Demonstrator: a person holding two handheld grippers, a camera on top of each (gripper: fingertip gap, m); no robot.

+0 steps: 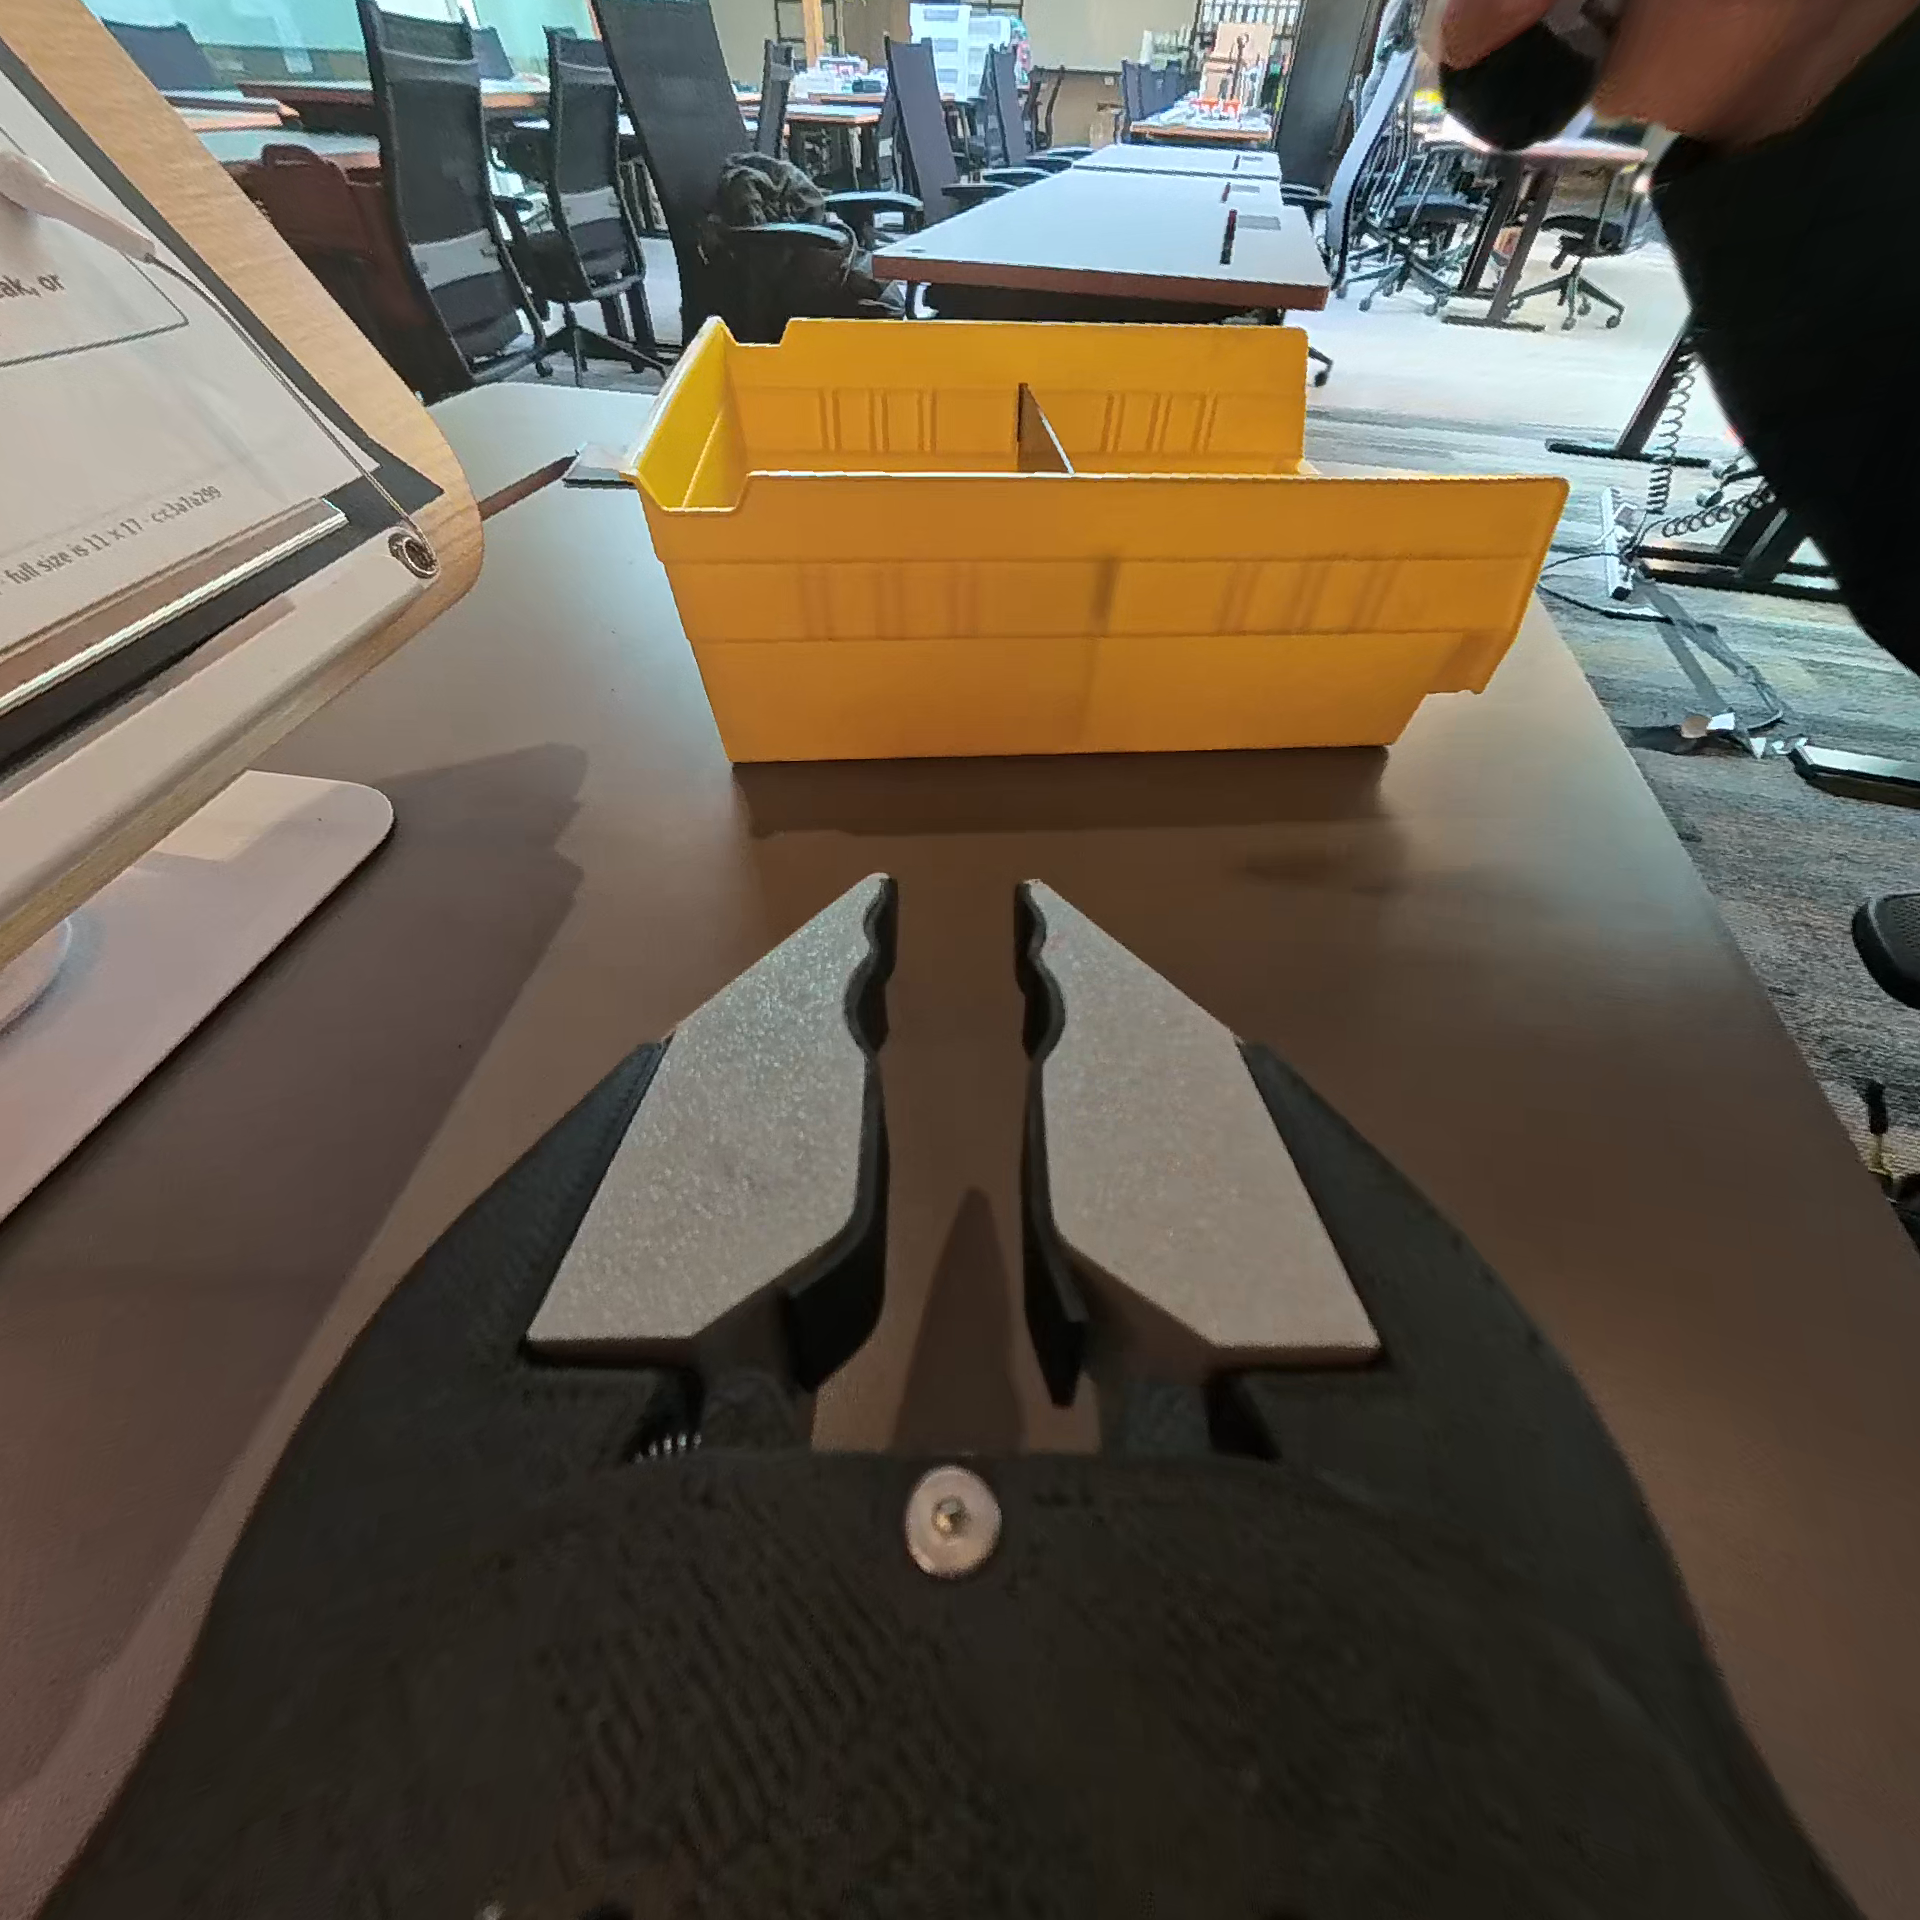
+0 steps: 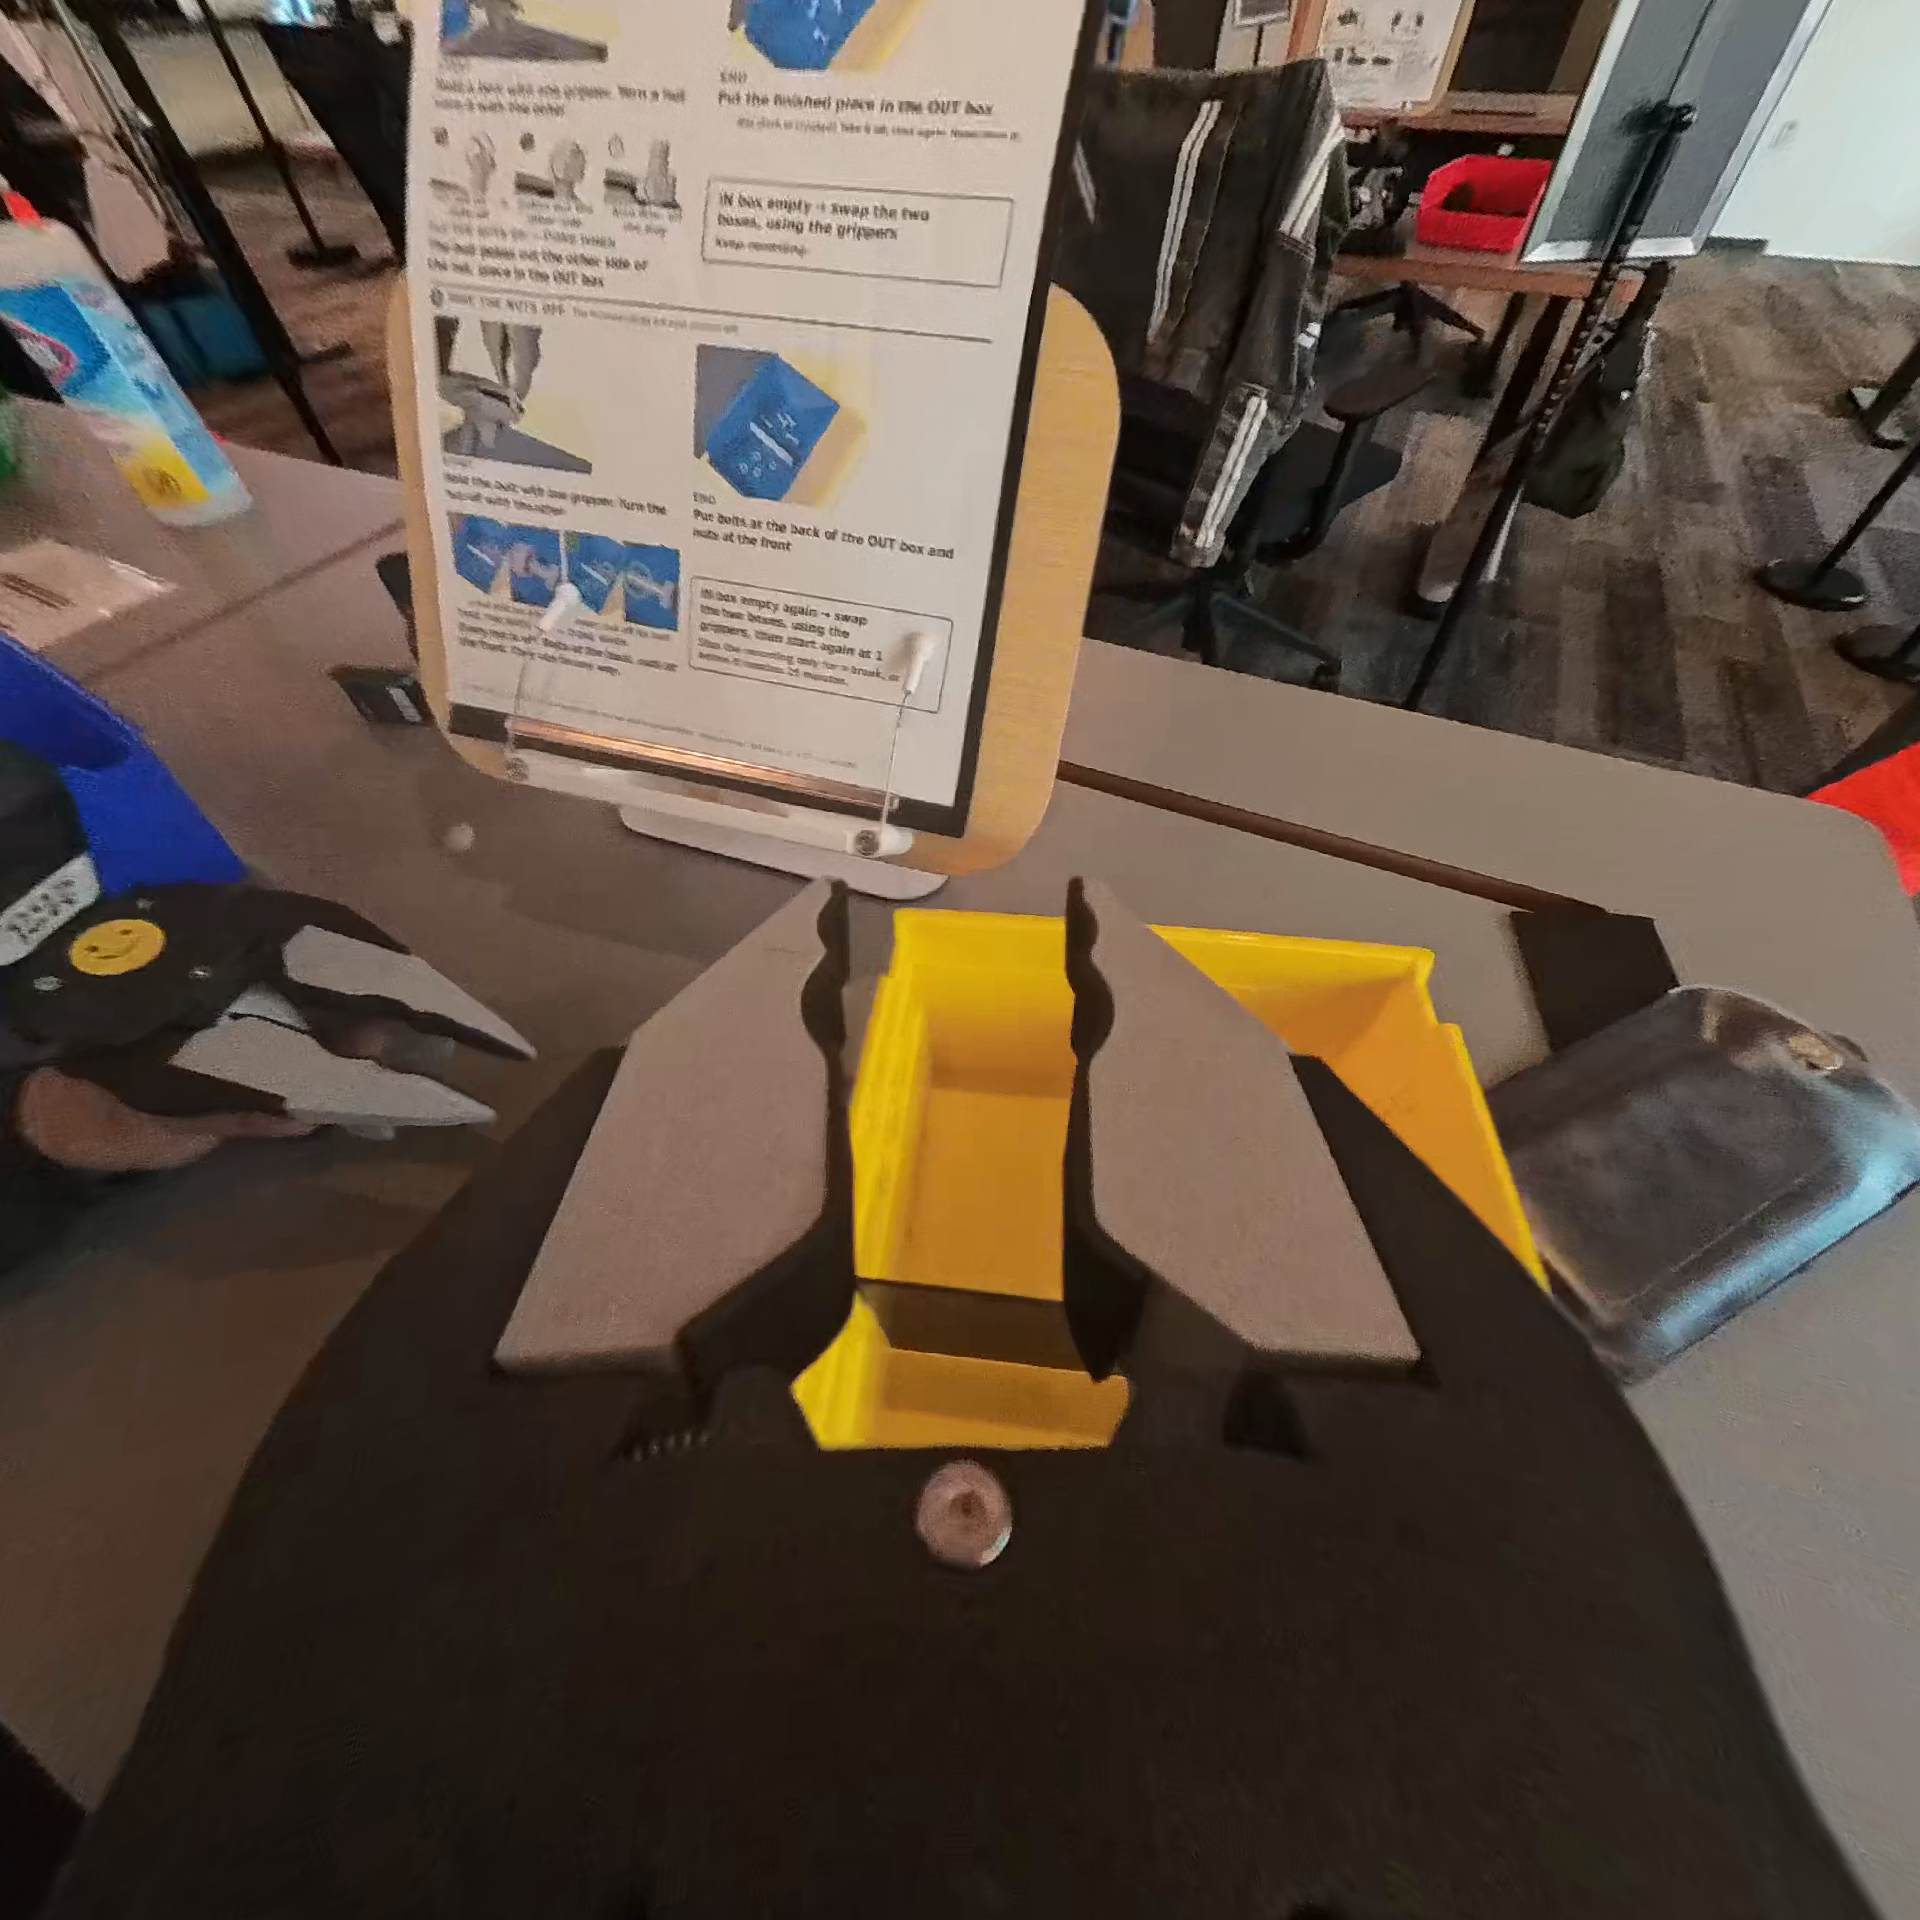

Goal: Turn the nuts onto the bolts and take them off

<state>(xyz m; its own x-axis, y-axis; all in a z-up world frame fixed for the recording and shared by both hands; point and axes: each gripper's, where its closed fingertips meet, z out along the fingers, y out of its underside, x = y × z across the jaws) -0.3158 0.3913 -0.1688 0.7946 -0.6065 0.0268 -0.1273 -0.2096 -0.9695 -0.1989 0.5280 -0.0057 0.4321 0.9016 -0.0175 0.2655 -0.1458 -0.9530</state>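
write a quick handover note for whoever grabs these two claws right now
Left claw: open, empty, low over the dark table, short of the yellow bin.
Right claw: open, empty, above the yellow bin, looking down into it.
Bin: divided; the parts that show look empty.
No nuts or bolts in sight, so nothing visibly threaded.
Blue bin sits at the far left.
Left to do: find parts, then thread.

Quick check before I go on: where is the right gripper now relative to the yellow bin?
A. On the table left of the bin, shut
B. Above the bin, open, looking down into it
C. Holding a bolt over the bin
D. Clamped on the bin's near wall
B: in the right wrist view the right gripper hangs open over the yellow bin, whose bare floor shows between its fingers, nothing gripped.
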